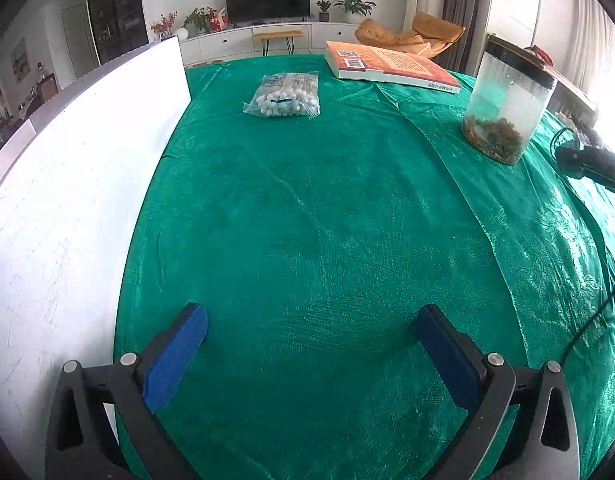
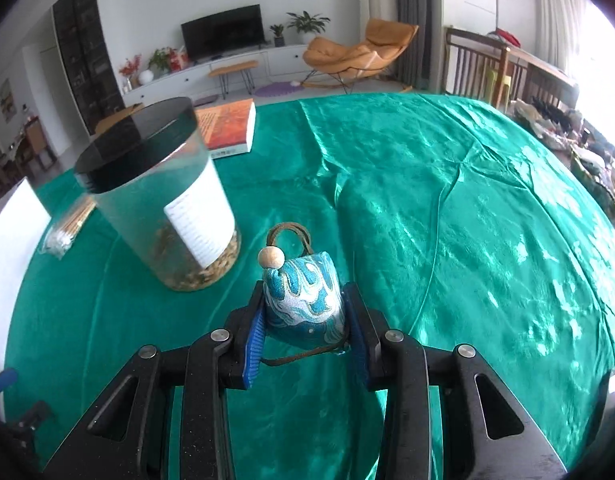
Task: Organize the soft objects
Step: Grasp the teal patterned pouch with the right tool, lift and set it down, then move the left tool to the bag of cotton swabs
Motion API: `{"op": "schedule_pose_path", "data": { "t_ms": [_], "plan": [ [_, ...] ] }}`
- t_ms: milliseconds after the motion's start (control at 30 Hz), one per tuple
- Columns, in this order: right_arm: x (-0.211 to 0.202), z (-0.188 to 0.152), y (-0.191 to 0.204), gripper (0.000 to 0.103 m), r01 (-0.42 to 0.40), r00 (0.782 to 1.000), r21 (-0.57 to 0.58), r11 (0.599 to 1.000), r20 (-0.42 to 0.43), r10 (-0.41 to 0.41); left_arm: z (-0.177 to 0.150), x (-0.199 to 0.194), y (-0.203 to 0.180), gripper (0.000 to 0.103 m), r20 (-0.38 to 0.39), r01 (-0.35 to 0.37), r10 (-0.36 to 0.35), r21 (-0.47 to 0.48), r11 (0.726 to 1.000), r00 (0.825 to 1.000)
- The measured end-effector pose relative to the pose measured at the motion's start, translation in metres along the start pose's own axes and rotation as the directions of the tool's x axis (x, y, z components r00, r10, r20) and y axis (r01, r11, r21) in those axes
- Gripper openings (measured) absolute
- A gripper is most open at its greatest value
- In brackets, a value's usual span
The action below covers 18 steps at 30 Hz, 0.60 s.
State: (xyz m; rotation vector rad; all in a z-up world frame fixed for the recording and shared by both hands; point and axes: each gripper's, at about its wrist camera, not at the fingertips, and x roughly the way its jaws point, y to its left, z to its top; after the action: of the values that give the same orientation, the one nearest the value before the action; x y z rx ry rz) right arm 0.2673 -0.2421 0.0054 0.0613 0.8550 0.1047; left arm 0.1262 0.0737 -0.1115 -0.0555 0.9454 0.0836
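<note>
My right gripper is shut on a small blue-and-white fabric pouch with a wooden bead and a brown cord loop, held just above the green tablecloth. My left gripper is open and empty, low over the green cloth. A clear bag of cotton swabs lies far ahead of it; it shows in the right wrist view behind the jar.
A clear jar with a black lid holding dried bits stands left of the pouch, and shows at right in the left wrist view. An orange book lies at the back. A white board borders the cloth on the left.
</note>
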Motion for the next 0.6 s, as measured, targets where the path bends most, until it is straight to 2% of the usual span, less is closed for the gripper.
{"op": "schedule_pose_path", "data": {
  "t_ms": [100,133,167,200,300,400,600],
  "plan": [
    [0.021,0.018,-0.014,0.044,-0.037,0.999,0.016,0.999,-0.004,0.037,0.000,0.000,0.000,0.103,0.000,0.001,-0.001,0.000,1.000,1.000],
    [0.030,0.021,-0.016,0.050,-0.052,0.998,0.015,0.999,-0.029,0.052,0.000,0.000,0.000,0.103,0.000,0.001,-0.001,0.000,1.000,1.000],
    [0.037,0.022,-0.015,0.060,-0.062,0.997,0.015,0.998,-0.053,0.062,0.000,0.000,0.000,0.103,0.000,0.001,-0.001,0.000,1.000,1.000],
    [0.039,0.023,-0.015,0.064,-0.059,0.996,0.018,0.998,-0.064,0.060,0.000,0.000,0.000,0.103,0.000,0.000,0.000,0.000,1.000,1.000],
    [0.021,0.016,-0.014,0.076,-0.069,0.997,0.035,0.997,-0.022,0.070,0.000,0.000,0.000,0.103,0.000,0.000,0.000,0.000,1.000,1.000],
    [-0.005,-0.005,-0.009,0.076,-0.048,0.999,0.045,0.998,-0.017,0.049,0.000,0.000,0.000,0.103,0.000,0.000,0.000,0.000,1.000,1.000],
    [-0.032,-0.056,0.011,0.076,0.057,0.996,-0.027,0.998,-0.068,-0.059,0.001,0.000,0.000,0.103,0.000,0.000,0.000,0.000,1.000,1.000]
  ]
}}
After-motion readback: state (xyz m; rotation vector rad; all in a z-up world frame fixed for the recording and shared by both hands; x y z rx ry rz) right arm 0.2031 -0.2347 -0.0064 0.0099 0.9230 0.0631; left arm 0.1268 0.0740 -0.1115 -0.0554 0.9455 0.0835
